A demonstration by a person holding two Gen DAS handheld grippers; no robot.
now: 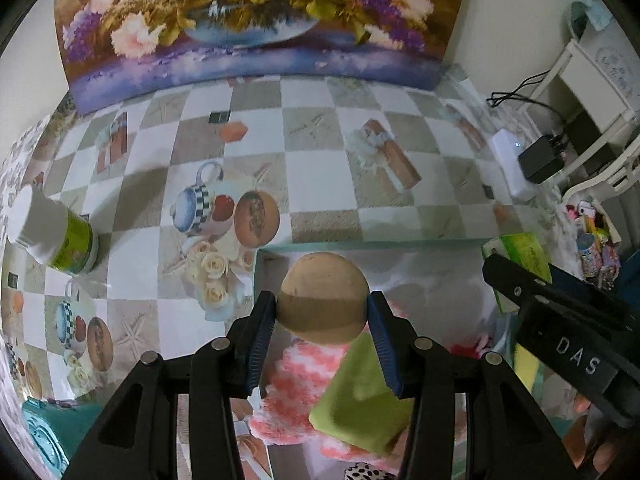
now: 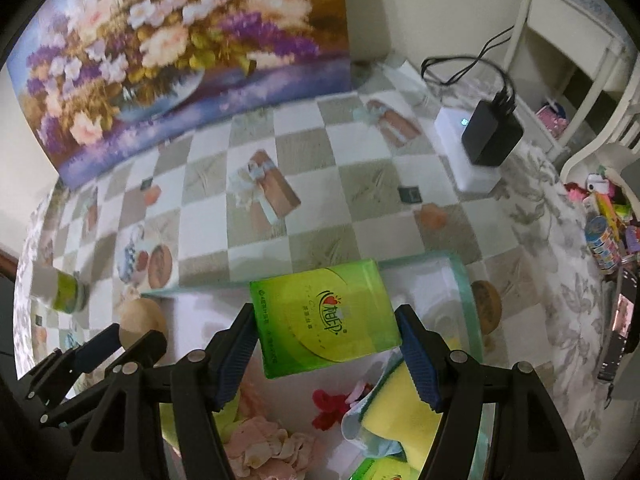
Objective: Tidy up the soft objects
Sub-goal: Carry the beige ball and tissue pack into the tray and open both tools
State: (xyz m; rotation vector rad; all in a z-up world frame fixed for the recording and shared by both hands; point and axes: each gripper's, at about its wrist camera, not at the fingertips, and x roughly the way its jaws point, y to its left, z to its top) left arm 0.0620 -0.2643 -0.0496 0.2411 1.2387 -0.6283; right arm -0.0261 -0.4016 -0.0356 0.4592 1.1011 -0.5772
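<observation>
Gripping a tan foam ball [image 1: 322, 297] between its blue pads, the left tool [image 1: 322, 320] hangs above the glass-walled tray [image 2: 466, 292] on the counter [image 1: 328, 168]; the right tool [image 2: 328, 344] is clamped on a green tissue pack [image 2: 326, 314] over that tray's yellow sponge [image 2: 400, 412].

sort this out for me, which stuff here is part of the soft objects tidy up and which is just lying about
Part of the job:
tan ball in the left gripper
green tissue pack in the right gripper
yellow sponge
pink knitted cloth
tray

Lying about:
green-labelled jar
black charger
white box
</observation>
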